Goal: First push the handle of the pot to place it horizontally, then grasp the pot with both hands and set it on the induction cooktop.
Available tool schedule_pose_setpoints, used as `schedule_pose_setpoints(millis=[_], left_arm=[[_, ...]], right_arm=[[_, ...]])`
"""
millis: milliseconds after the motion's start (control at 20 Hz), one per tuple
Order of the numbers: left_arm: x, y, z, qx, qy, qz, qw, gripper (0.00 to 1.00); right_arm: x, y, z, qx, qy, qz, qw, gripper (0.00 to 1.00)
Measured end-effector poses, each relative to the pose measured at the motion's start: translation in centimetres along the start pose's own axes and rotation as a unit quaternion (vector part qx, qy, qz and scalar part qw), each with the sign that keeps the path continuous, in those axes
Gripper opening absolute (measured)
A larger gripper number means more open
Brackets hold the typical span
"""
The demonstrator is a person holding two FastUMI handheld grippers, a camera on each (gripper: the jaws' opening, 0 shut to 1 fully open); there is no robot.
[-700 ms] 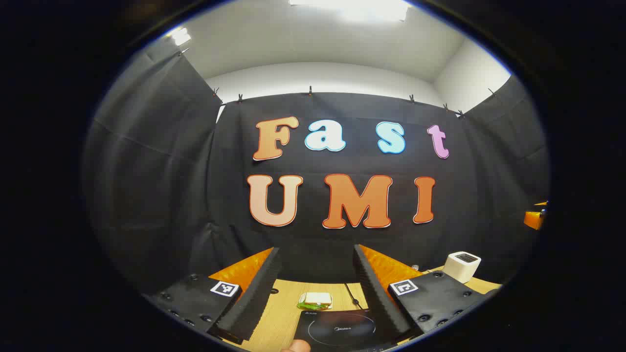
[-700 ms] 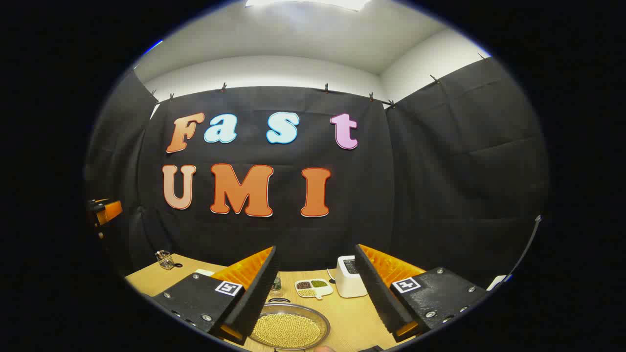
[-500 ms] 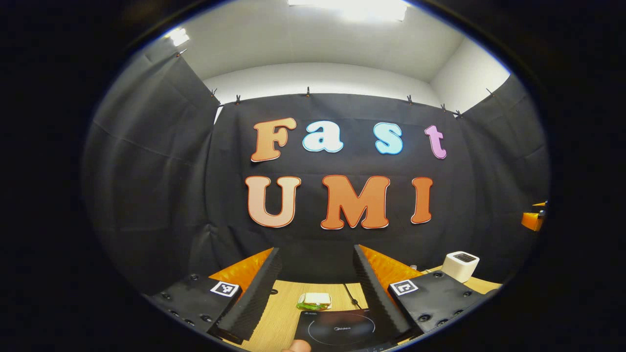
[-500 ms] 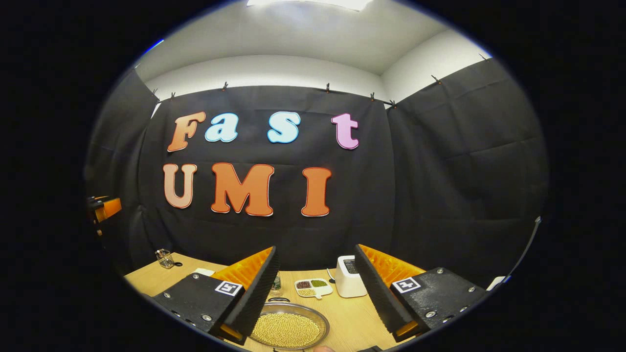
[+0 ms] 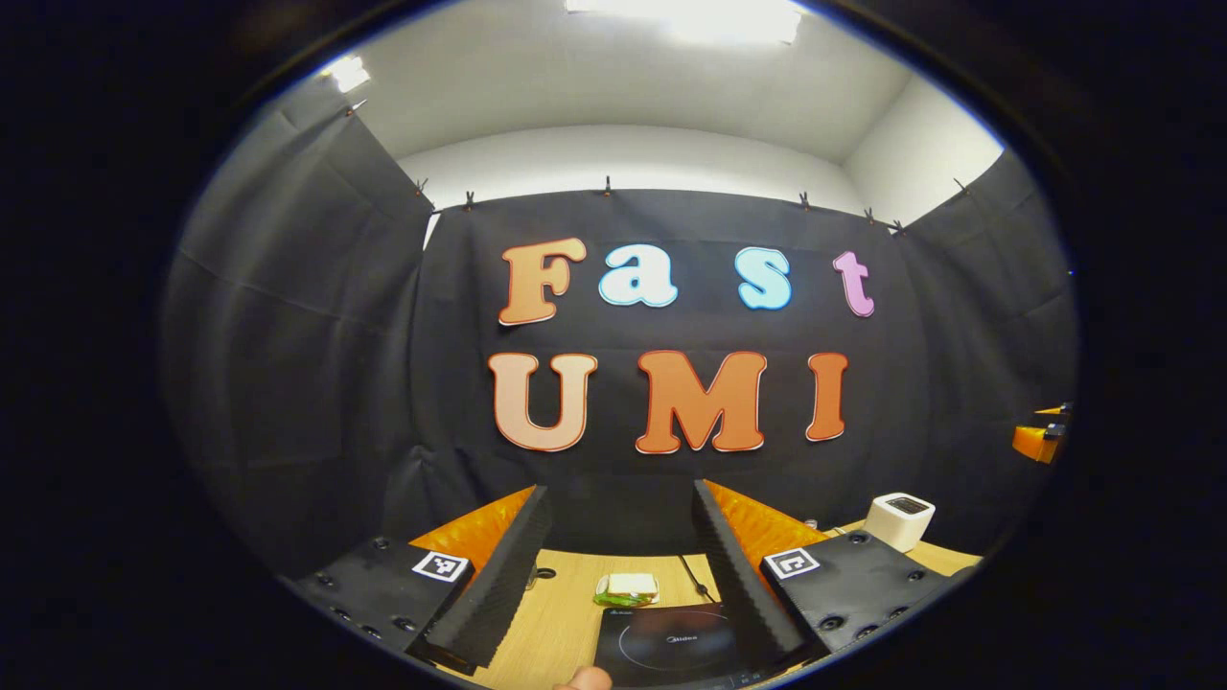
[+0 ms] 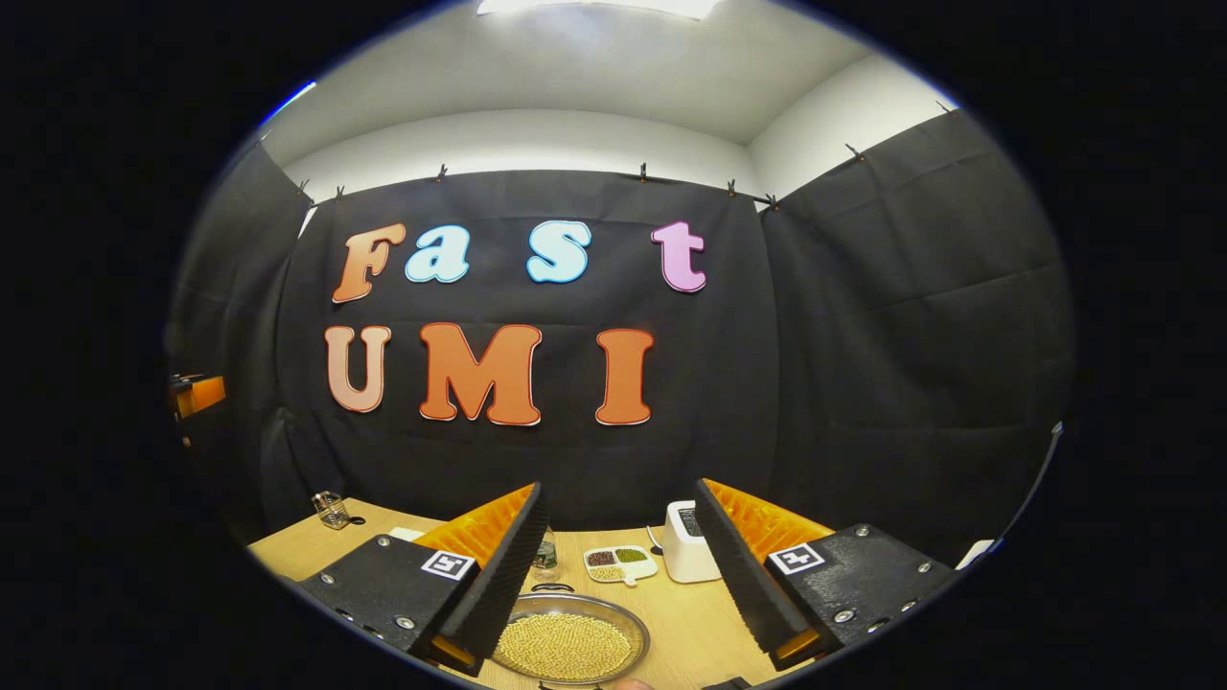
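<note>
Two grippers, both spread wide and holding nothing: my left gripper (image 5: 621, 546) hangs above the induction cooktop (image 5: 671, 644), my right gripper (image 6: 621, 541) above the pot (image 6: 567, 642), full of pale beans. Behind the cooktop lies a small packet (image 5: 625, 588); to its right, a white box (image 5: 899, 520) on the table (image 5: 561, 613).

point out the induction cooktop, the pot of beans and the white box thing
induction cooktop (image 5: 676, 640): left gripper view, on its dark glass inside the ring.
pot (image 6: 571, 646): right gripper view, on the beans filling it.
white box (image 5: 899, 520): left gripper view, on its front side.
</note>
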State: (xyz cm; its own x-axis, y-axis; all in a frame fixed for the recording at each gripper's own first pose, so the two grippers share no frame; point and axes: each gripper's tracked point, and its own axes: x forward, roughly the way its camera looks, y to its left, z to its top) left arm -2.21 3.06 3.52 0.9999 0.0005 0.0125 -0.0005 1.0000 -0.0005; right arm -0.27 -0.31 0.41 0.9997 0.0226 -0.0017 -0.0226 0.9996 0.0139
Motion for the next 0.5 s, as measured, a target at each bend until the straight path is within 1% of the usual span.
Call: schedule_pose_setpoints(millis=[100,150,250,350,400,450,500], left_arm=[[-0.4,0.4,0.4,0.003,-0.007,0.006,1.000,0.96],[-0.5,0.4,0.6,0.006,-0.010,0.006,1.000,0.98],[-0.7,0.2,0.7,0.007,-0.011,0.004,1.000,0.98],[-0.9,0.1,1.0,0.006,-0.014,0.005,1.000,0.99],[-1.1,0.0,1.1,0.006,-0.018,0.004,1.000,0.99],[-1.0,0.2,1.1,0.007,-0.019,0.005,1.000,0.99],[-1.1,0.3,1.1,0.008,-0.019,0.006,1.000,0.96]], right_arm=[[-0.1,-0.2,0.0,0.001,0.001,-0.002,1.000,0.96],[-0.1,-0.2,-0.1,0.002,0.001,-0.001,1.000,0.96],[-0.4,0.0,-0.2,0.007,0.006,0.002,1.000,0.96],[-0.6,0.6,-0.3,0.011,0.005,0.014,1.000,0.92],[-0.5,0.7,-0.6,0.006,0.007,0.015,1.000,0.85],[-0.5,0.5,-1.1,-0.002,0.012,0.010,1.000,0.75],[-0.7,0.4,-1.3,-0.010,0.015,0.007,1.000,0.72]])
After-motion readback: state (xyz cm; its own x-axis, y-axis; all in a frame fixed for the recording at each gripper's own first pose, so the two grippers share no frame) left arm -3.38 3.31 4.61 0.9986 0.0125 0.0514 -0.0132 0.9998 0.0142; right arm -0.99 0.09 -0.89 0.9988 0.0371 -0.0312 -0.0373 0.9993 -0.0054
